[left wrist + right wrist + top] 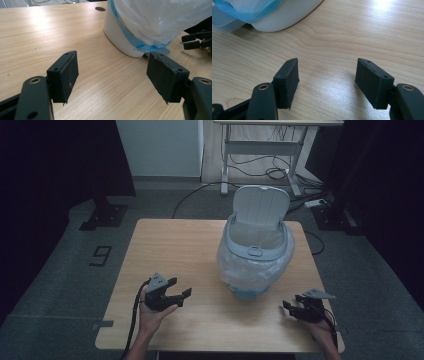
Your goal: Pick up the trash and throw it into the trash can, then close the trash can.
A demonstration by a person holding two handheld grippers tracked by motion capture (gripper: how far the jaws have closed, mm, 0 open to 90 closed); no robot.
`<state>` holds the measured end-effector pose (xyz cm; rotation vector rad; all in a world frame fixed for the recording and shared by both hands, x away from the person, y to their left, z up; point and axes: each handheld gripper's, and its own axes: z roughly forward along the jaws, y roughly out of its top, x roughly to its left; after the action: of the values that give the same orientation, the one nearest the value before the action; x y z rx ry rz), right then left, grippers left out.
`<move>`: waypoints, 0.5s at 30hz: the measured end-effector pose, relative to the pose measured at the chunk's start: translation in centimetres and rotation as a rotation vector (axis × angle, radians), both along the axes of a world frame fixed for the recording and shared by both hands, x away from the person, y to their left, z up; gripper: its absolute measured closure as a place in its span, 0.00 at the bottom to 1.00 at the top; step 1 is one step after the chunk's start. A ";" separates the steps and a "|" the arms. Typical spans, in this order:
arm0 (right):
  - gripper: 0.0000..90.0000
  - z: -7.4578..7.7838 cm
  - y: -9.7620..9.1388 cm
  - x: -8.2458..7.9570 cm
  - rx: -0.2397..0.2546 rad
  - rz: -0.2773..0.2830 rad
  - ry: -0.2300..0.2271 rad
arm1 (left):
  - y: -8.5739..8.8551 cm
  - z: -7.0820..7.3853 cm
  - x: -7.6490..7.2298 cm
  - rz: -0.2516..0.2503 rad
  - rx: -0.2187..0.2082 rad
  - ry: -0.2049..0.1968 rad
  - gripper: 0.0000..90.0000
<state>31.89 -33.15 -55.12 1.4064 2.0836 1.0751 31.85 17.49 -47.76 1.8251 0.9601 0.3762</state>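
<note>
A small white bin (255, 251) with a raised lid (261, 206) stands on the wooden table (170, 245), right of centre. A clear bag lines it and drapes over its sides. My left gripper (181, 288) rests low over the table at the front left, open and empty, its jaws pointing toward the bin. In the left gripper view the bin's base (120, 37) and its blue pedal lie ahead on the right. At the front right my right gripper (291, 307) is also open with nothing in it; the right gripper view has the bin's base (284, 15) at the top left.
A white desk frame (265, 155) with cables under it stands on the floor behind the table. A dark stand base (102, 215) sits at the far left, another (332, 217) at the far right. The table's right front edge is close to my right hand (322, 332).
</note>
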 end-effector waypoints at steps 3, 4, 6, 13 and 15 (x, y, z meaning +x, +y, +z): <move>0.38 0.3 -0.1 -0.1 0.008 -0.008 -0.007 | 0.0 -0.3 0.0 -0.001 0.007 0.004 0.28; 0.38 0.5 -0.1 -0.1 0.015 -0.011 -0.013 | -0.1 -0.4 0.0 -0.002 0.007 0.007 0.28; 0.38 1.1 -0.1 -0.1 0.028 -0.008 -0.023 | -0.1 -0.7 0.0 -0.001 0.005 0.017 0.28; 0.38 3.6 0.0 -0.2 0.071 0.012 -0.068 | -0.5 -1.8 0.2 -0.003 0.030 0.045 0.28; 0.38 4.5 0.0 -0.3 0.075 0.026 -0.081 | -0.4 -1.8 0.2 -0.005 0.019 0.051 0.28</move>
<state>31.61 -33.17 -50.60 1.3505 2.0286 1.2117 32.06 17.07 -49.56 1.8619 0.9895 0.3378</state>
